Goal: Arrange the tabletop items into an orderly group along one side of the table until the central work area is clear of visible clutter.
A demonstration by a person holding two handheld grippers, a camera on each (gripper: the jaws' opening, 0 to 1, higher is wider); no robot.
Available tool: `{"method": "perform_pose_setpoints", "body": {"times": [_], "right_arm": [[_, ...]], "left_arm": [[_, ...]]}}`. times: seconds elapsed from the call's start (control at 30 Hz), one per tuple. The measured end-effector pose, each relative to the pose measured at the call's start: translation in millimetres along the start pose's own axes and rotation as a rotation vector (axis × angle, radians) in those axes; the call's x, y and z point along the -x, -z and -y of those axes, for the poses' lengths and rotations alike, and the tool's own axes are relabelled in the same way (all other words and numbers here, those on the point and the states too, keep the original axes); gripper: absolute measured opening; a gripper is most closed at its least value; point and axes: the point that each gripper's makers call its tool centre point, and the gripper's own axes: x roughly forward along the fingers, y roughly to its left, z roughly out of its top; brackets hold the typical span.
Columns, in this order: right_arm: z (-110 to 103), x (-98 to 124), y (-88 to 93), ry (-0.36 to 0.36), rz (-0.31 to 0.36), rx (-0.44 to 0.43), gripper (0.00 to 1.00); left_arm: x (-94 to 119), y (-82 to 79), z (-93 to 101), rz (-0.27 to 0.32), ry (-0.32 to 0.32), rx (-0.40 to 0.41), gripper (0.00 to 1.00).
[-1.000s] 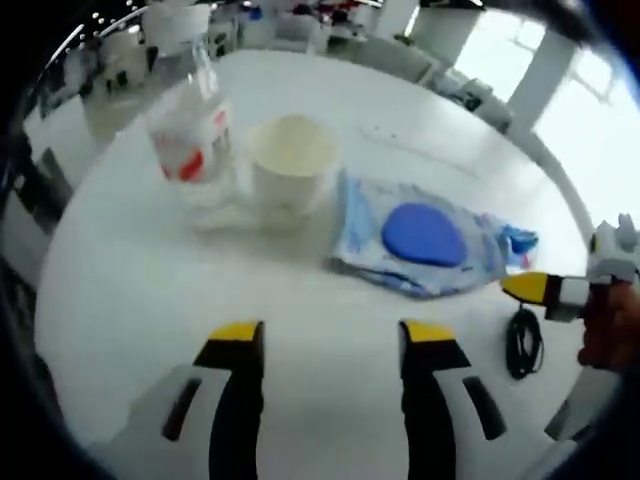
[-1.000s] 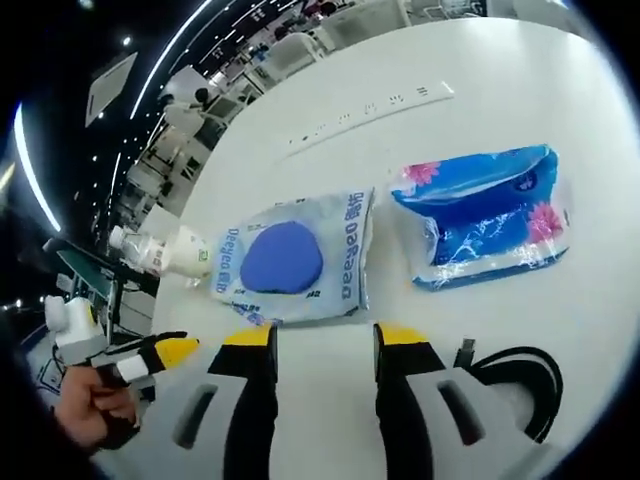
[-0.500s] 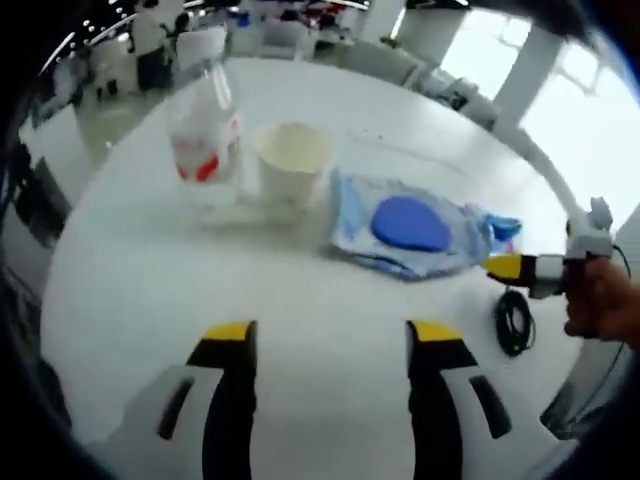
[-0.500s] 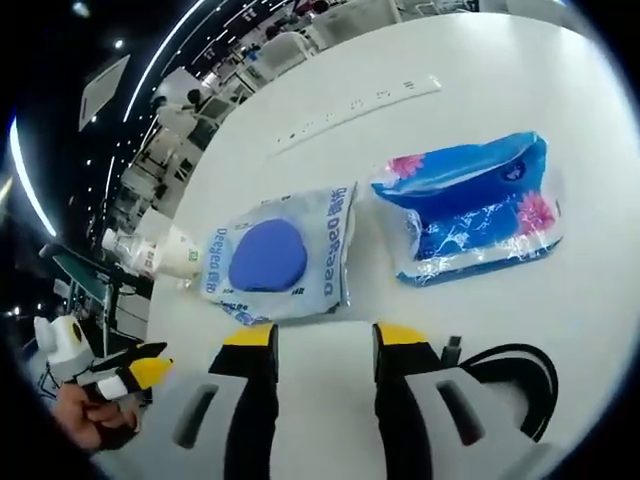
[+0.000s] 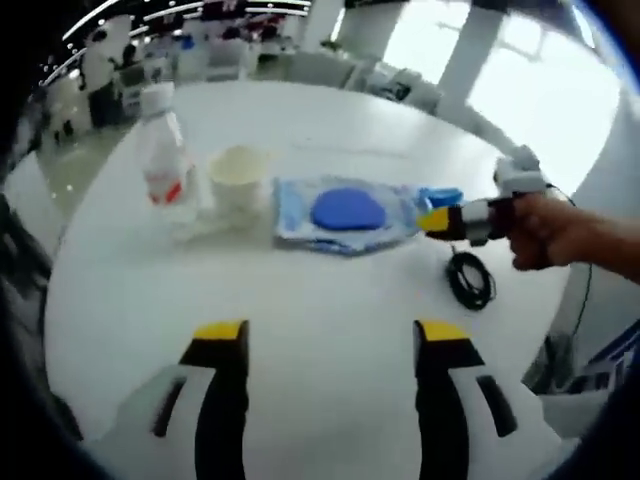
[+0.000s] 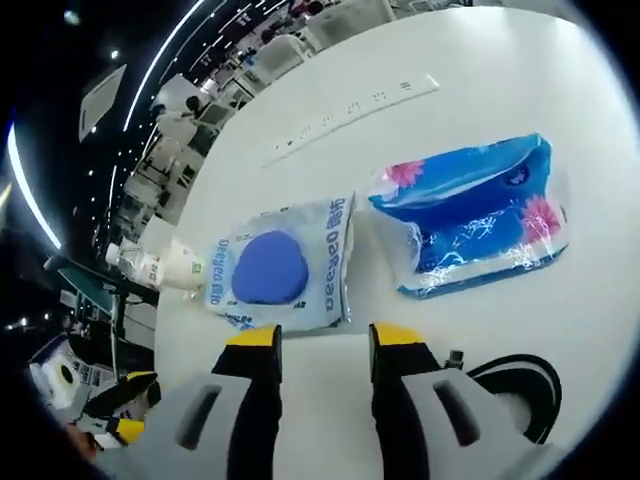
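Two grippers, both jaws apart, nothing held. Wipes pack [image 6: 283, 267] lies on worktop [image 6: 520, 80] dead ahead of right gripper [image 6: 322, 345], long axis across jaws. Tissue pack [image 6: 470, 228] just beside wipes pack. Right gripper nearer, I reckon; left gripper [image 5: 331, 340] well back.

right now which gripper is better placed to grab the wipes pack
Right, probably. The right gripper sits open just short of the wipes pack, jaws aimed at its near edge. The left gripper is open too but a wide stretch of bare table lies between it and the pack.
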Motion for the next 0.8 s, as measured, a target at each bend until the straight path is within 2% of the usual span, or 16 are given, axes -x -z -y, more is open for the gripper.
{"method": "perform_pose_setpoints", "body": {"times": [0.13,0.4,0.63,0.7,0.8], "right_arm": [[1,-4,-1.5,0.005,-0.007,0.004,0.32],[1,-14,-6.7,0.005,-0.011,0.002,0.28],[-2,-19,-3.7,0.016,-0.023,-0.002,0.24],[-2,-20,-1.4,0.016,-0.027,-0.029,0.22],[2,-20,-3.8,0.032,-0.013,-0.043,0.13]], "left_arm": [[15,8.8,7.2,-0.019,0.003,-0.085,0.67],[44,34.5,8.4,-0.047,0.004,-0.156,0.69],[65,57.2,9.7,-0.054,0.000,-0.131,0.69],[68,64.9,7.4,-0.059,-0.006,-0.116,0.68],[73,75.4,3.4,-0.068,-0.014,-0.093,0.68]]}}
